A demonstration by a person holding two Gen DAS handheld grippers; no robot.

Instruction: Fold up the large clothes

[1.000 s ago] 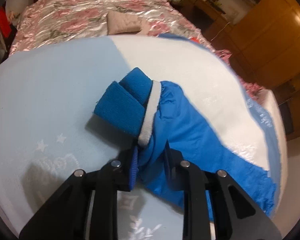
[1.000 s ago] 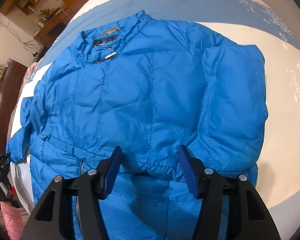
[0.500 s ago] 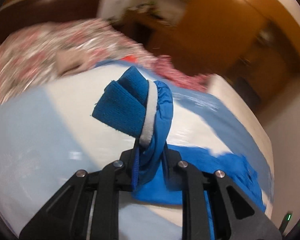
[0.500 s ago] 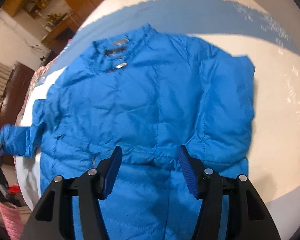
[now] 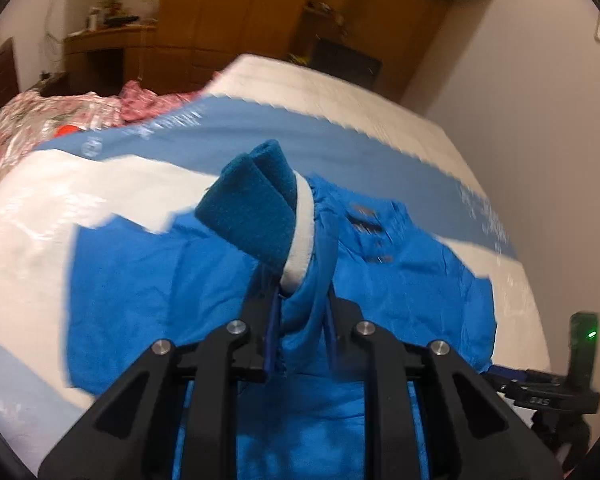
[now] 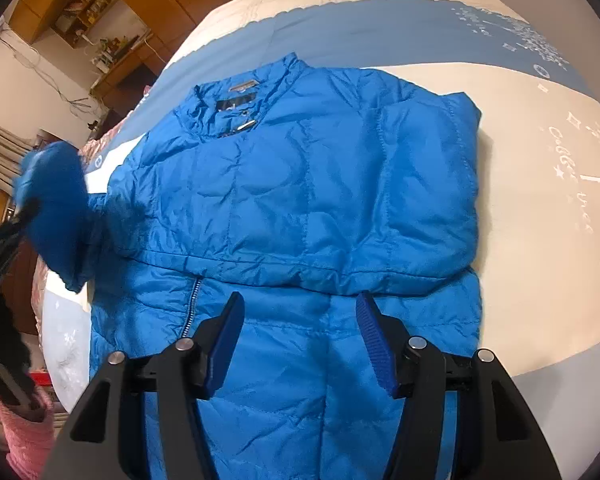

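Holding sleeve over jacket

Gripping the sleeve cuff [image 5: 260, 220], left gripper [image 5: 300, 320] clamps it above the blue jacket [image 6: 300, 184], spread flat on bed [image 6: 540, 240]. Right gripper [image 6: 300, 344] hovers w/ jaws apart, nothing between.

Blue quilted down jacket [image 6: 300, 184] lying front-up on the bed, stand collar [image 6: 244, 92] toward the far edge, dark label visible inside the neck. One sleeve is folded across the chest, forming a straight horizontal edge above the zip [image 6: 192, 304], which runs down the lower front. The other sleeve is lifted clear of the body at the jacket's side; its end shows a ribbed blue knit cuff [image 5: 256, 216] doubled over, bordered by a white band [image 5: 300, 236].
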